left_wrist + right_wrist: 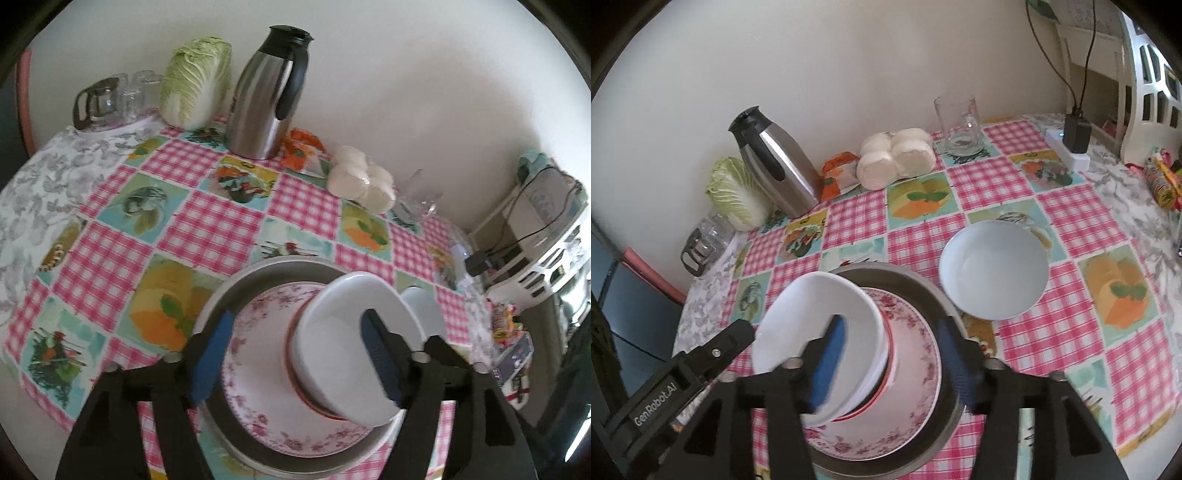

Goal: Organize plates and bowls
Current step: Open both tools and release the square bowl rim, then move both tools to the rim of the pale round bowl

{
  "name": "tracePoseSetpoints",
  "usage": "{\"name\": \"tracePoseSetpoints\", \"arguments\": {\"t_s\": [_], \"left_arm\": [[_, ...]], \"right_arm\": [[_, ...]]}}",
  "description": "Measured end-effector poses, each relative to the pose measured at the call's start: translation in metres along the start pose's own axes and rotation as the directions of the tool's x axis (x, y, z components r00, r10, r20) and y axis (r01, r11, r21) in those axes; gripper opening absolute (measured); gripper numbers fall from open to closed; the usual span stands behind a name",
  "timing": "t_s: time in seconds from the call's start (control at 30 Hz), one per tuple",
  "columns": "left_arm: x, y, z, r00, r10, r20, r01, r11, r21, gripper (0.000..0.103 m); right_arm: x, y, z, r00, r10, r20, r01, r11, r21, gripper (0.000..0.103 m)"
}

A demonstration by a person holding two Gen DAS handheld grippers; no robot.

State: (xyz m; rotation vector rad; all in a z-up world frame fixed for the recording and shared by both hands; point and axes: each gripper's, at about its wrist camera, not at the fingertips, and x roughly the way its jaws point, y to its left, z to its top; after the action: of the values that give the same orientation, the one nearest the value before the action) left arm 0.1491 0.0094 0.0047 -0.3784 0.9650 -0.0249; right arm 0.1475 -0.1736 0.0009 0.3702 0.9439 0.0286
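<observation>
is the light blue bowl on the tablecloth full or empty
Empty. In the right wrist view the light blue bowl sits upright beside the plate stack, its bare inside showing nothing in it.

A plain cream wall (849,55) backs the tabletop (997,177), which wears a cloth of pink gingham squares and pictures of fruit and birds, over a grey floral cloth (44,184) that shows at the edges. Soft daylight falls evenly, with faint shadows on the wall. At the right stands a white latticed shelf (546,266) with black cables (1086,55) hanging beside it. A pink pipe (24,96) runs along the wall's left edge, next to a dark area.
</observation>
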Motion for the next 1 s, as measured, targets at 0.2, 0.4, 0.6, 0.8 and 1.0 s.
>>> {"name": "tracePoseSetpoints", "arguments": {"t_s": [0.2,0.4,0.6,0.8,1.0], "left_arm": [[0.003,0.007,0.000,0.995,0.101,0.021,-0.101,0.995,0.022,0.086],[0.003,0.011,0.000,0.985,0.167,0.040,-0.169,0.984,0.050,0.090],[0.006,0.007,-0.002,0.973,0.225,0.045,-0.228,0.969,0.092,0.100],[0.005,0.004,-0.004,0.969,0.242,0.049,-0.246,0.964,0.099,0.100],[-0.002,-0.001,-0.005,0.972,0.225,0.069,-0.230,0.969,0.090,0.100]], "right_arm": [[0.000,-0.006,0.000,0.999,-0.039,0.014,0.040,0.999,-0.019,0.087],[0.003,-0.011,0.000,0.999,-0.053,0.008,0.053,0.998,-0.018,0.103],[0.005,-0.010,-0.002,0.999,-0.049,0.003,0.049,0.998,-0.030,0.103],[0.002,-0.010,-0.003,0.999,-0.041,0.001,0.041,0.998,-0.037,0.103],[-0.004,-0.015,-0.003,1.000,-0.029,0.008,0.029,0.999,-0.029,0.103]]}}
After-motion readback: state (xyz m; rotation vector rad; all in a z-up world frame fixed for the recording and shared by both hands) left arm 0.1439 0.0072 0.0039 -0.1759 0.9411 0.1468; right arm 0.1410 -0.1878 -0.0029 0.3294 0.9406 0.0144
